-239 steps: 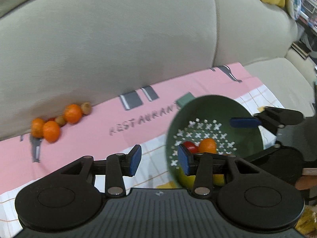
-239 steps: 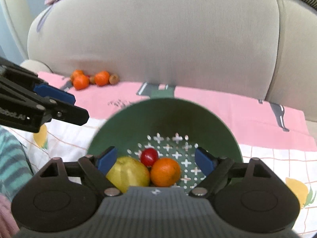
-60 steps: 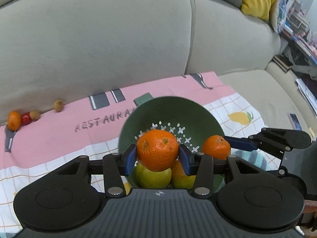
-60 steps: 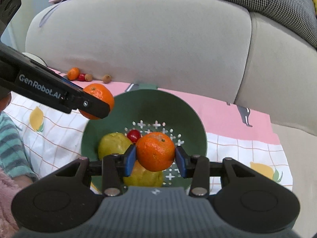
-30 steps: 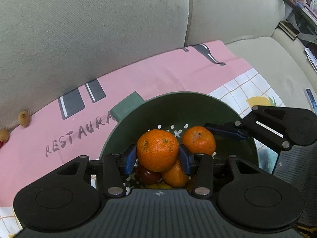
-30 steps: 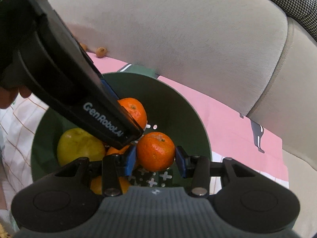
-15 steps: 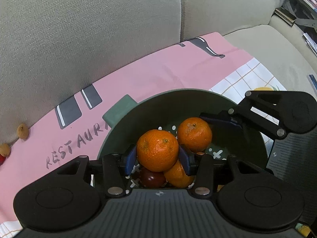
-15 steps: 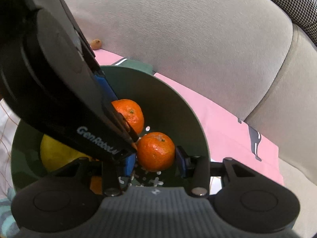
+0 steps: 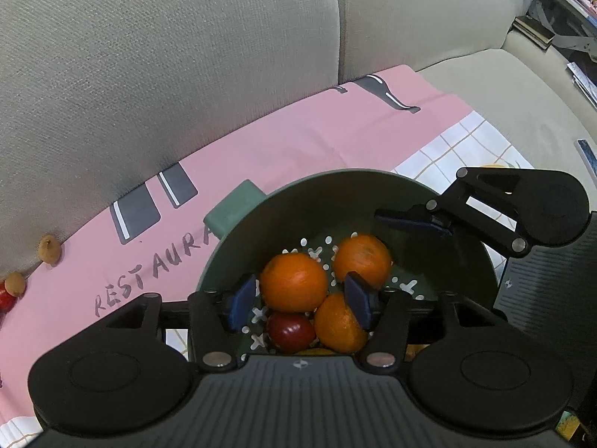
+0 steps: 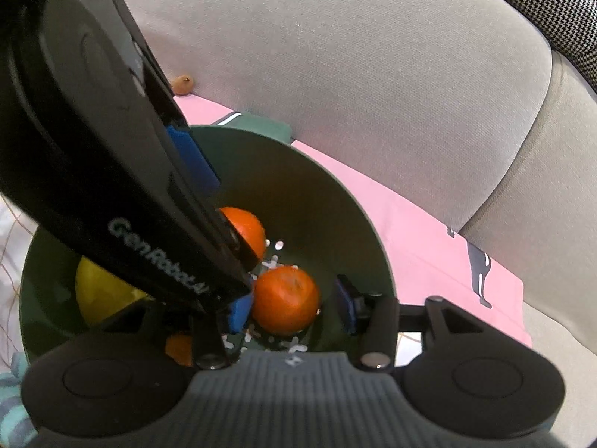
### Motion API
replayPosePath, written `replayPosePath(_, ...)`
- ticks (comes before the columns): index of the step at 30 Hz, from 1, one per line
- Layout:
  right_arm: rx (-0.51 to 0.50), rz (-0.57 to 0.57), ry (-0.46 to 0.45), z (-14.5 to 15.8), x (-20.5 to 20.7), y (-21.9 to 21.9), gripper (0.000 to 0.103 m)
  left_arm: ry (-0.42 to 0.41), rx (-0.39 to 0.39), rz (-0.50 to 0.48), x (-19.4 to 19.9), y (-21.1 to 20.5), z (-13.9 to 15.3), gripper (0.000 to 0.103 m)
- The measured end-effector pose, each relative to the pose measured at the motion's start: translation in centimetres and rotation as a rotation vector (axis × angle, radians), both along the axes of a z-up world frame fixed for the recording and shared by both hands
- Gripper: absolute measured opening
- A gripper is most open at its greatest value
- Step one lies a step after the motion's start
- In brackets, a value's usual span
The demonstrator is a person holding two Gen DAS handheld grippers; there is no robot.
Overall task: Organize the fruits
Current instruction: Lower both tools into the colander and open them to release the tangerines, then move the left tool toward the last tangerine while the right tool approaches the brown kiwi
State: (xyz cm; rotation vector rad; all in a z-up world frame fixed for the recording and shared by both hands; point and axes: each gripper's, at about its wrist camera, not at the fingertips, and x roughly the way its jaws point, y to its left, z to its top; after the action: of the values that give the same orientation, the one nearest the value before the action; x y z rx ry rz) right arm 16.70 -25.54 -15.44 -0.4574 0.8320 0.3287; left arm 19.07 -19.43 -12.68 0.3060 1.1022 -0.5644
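A dark green colander bowl [image 9: 261,216] sits on a pink and checked cloth on a sofa seat. In the left wrist view my left gripper [image 9: 300,300] is open over the bowl, with an orange [image 9: 293,286] lying loose between its blue pads. A second orange [image 9: 361,260], a third orange [image 9: 339,324] and a red fruit [image 9: 290,332] lie beside it. In the right wrist view my right gripper [image 10: 293,310] is open, an orange [image 10: 286,300] resting in the bowl [image 10: 335,209] between its pads. Another orange [image 10: 246,229] and a yellow fruit [image 10: 99,293] show partly behind the left gripper's arm.
Small brown fruits [image 9: 47,249] and a red one [image 9: 4,296] lie at the sofa back on the left. The beige sofa backrest [image 9: 186,56] rises just behind the cloth [image 9: 298,142]. The right gripper's body [image 9: 522,216] hangs over the bowl's right rim.
Both grippers have opened and let go of their oranges, which now rest in the bowl. Earlier each gripper carried an orange from the sofa back to the bowl.
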Motion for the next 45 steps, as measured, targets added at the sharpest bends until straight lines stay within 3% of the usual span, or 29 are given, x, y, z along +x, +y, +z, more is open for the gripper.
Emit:
replayPosePath(8,-0.004,-0.016,-0.019,0.2,-0.9,-0.4,0.049,-0.019,-0.039,0.013,-0.8,0.5,1.4,0.065)
replayPosePath(12,0.028,-0.049,-0.015,0.8,-1.7,-0.7,0.063,-0.038,-0.052,0.028,-1.4,1.1,2.5,0.065)
replayPosePath(14,0.069,-0.072,0.000,1.2,-2.1,-1.0,0.066,-0.048,-0.056,0.036,-1.8,1.5,3.0,0.065)
replayPosePath(19,0.199,-0.146,0.071,2.3,-2.8,-1.5,0.087,-0.088,-0.053,0.059,-2.8,2.9,4.7,0.065)
replayPosePath(24,0.291,-0.193,0.128,3.6,-3.4,-0.8,0.095,-0.128,-0.043,0.108,-3.8,4.9,6.4,0.065)
replayPosePath(31,0.369,-0.306,0.242,3.7,-4.5,-0.4,0.097,-0.158,-0.061,0.170,-5.3,8.0,7.7,0.068)
replayPosePath(38,0.380,-0.367,0.310,3.8,-5.3,0.6,0.099,-0.182,-0.081,0.245,-6.5,11.8,8.2,0.075)
replayPosePath(45,0.406,-0.359,0.319,4.7,-4.9,2.8,0.099,-0.210,-0.117,0.308,-7.4,15.6,9.0,0.078)
